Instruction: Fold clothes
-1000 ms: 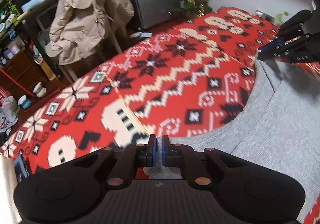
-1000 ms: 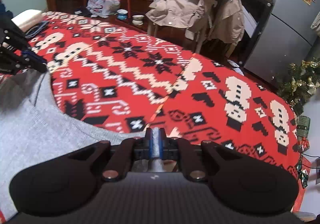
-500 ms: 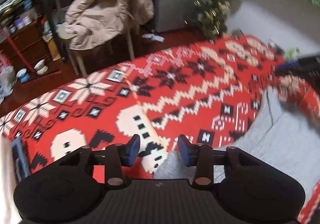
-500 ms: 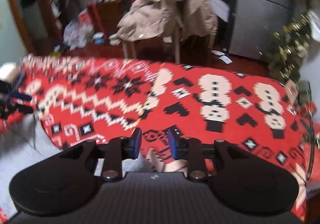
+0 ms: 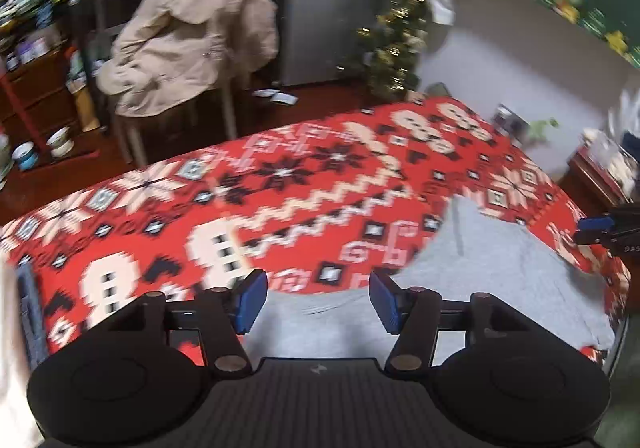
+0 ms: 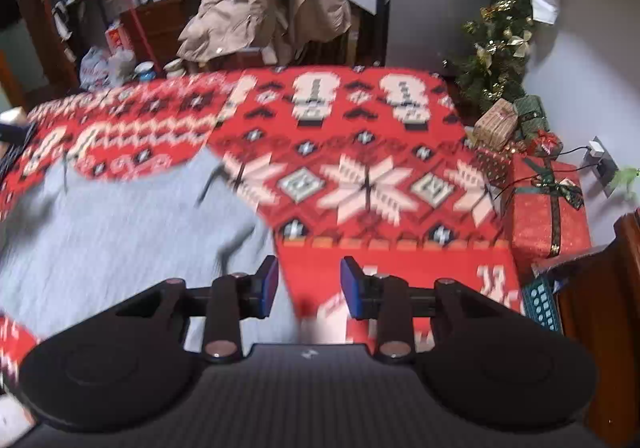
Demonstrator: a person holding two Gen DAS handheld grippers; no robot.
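- Grey garment (image 5: 492,280) lies spread on the red cloth (image 5: 280,187) over the table, near edge.
- Left claw (image 5: 314,302) and right claw (image 6: 308,288) gape above it, grasping nothing.
- Judged between folds; next, nip an edge with each claw.

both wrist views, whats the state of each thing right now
left gripper: open, empty
right gripper: open, empty
grey garment: lying flat on the blanket, released
red patterned blanket: spread out under the garment
beige jacket: draped over a chair
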